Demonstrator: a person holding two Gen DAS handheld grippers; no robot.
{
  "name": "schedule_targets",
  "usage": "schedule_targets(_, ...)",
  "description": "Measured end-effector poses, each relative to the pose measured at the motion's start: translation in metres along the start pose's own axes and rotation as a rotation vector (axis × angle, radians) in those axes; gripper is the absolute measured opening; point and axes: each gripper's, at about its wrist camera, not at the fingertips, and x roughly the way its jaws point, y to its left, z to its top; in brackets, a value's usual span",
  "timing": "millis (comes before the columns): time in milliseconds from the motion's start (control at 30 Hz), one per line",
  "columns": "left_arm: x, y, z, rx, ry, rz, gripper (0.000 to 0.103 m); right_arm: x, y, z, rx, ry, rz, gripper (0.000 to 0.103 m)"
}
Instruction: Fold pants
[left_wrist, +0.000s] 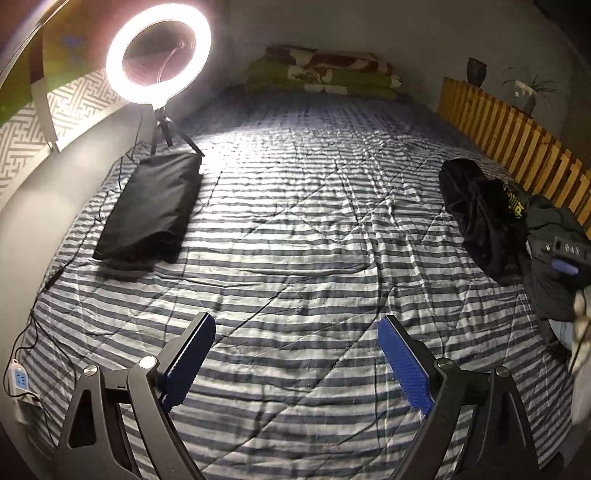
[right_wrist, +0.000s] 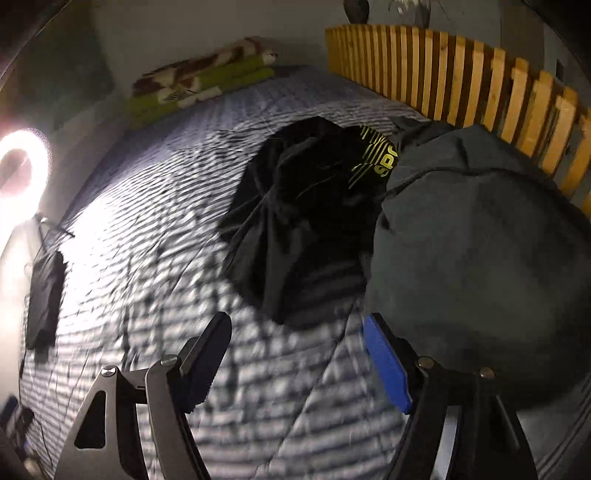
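The dim room is lit by a glaring ring light (left_wrist: 159, 55), the bed (left_wrist: 295, 221) is blurred in the right wrist view, and edges are bent.

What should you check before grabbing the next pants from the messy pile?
1. Left gripper empty, jaws apart: ok.
2. Right gripper empty, jaws apart: ok.
3. Folded black pants lying off to the side by the ring light: ok.
4. Middle of the striped quilt free for folding: ok.
5. Crumpled black pants ahead of the right gripper: ok.
6. Black pants free of the grey garment: cannot tell, they overlap.
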Motion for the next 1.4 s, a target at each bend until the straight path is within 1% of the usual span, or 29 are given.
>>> schedule_targets(67,0.014,-0.003,0.004,-0.003,0.026,0.009,0.092,0.02,0.001,0.015,0.004,0.024,-0.001,0.071)
schedule_targets(133,0.024,-0.006,0.006,0.003,0.038,0.013,0.092,0.043,0.005,0.028,0.001,0.05,-0.03,0.071)
schedule_targets(200,0.033,-0.007,0.007,0.004,0.05,0.013,0.092,0.069,0.01,0.038,-0.029,0.082,-0.052,0.071)
schedule_targets(333,0.049,-0.005,0.005,0.021,0.067,0.038,0.092,0.116,0.012,0.05,-0.014,0.156,-0.074,0.071)
schedule_targets(467,0.057,0.005,0.004,0.015,0.074,0.061,0.092,0.144,0.017,0.053,-0.042,0.178,-0.095,0.071)
schedule_targets(500,0.058,0.008,0.004,0.006,0.076,0.063,0.092,0.15,0.018,0.051,-0.053,0.185,-0.097,0.064)
schedule_targets(567,0.059,0.016,0.004,-0.01,0.077,0.067,0.092,0.155,0.02,0.049,-0.076,0.185,-0.094,0.055)
schedule_targets(600,0.059,0.019,0.004,-0.016,0.077,0.071,0.092,0.153,0.021,0.048,-0.092,0.175,-0.098,0.045)
schedule_targets(633,0.059,0.022,0.004,-0.023,0.079,0.076,0.092,0.151,0.023,0.048,-0.107,0.172,-0.096,0.038)
schedule_targets(667,0.06,0.026,0.004,-0.031,0.081,0.08,0.092,0.149,0.025,0.047,-0.116,0.173,-0.094,0.028)
schedule_targets(700,0.059,0.028,0.004,-0.035,0.082,0.083,0.092,0.146,0.026,0.047,-0.119,0.176,-0.095,0.02)
schedule_targets(733,0.059,0.03,0.003,-0.041,0.084,0.088,0.092,0.142,0.026,0.046,-0.121,0.178,-0.093,0.017)
schedule_targets(800,0.058,0.033,0.001,-0.049,0.088,0.092,0.092,0.133,0.029,0.044,-0.138,0.173,-0.087,0.008)
schedule_targets(833,0.058,0.034,-0.001,-0.053,0.093,0.093,0.092,0.129,0.03,0.042,-0.146,0.171,-0.085,0.005)
schedule_targets(933,0.056,0.036,-0.009,-0.059,0.111,0.078,0.092,0.114,0.034,0.037,-0.155,0.159,-0.05,0.004)
schedule_targets(967,0.055,0.037,-0.011,-0.059,0.115,0.073,0.091,0.108,0.036,0.035,-0.156,0.155,-0.038,0.004)
schedule_targets(1000,0.053,0.037,-0.012,-0.055,0.114,0.067,0.085,0.101,0.039,0.034,-0.148,0.155,-0.011,0.004)
schedule_targets(1033,0.051,0.036,-0.014,-0.048,0.112,0.062,0.083,0.094,0.041,0.031,-0.141,0.156,0.022,0.004)
schedule_targets(1067,0.048,0.036,-0.016,-0.038,0.108,0.065,0.08,0.084,0.044,0.024,-0.139,0.155,0.055,0.004)
schedule_targets(1167,0.038,0.039,-0.018,-0.041,0.095,0.058,0.076,0.055,0.063,0.003,-0.181,0.142,0.117,0.004)
schedule_targets(1233,0.028,0.044,-0.019,-0.05,0.085,0.051,0.076,0.036,0.082,-0.016,-0.229,0.133,0.15,0.004)
schedule_targets(1300,0.019,0.049,-0.019,-0.062,0.071,0.053,0.076,0.017,0.099,-0.034,-0.244,0.131,0.192,0.004)
schedule_targets(1400,0.004,0.061,-0.021,-0.075,0.057,0.05,0.076,-0.019,0.124,-0.063,-0.264,0.097,0.265,0.004)
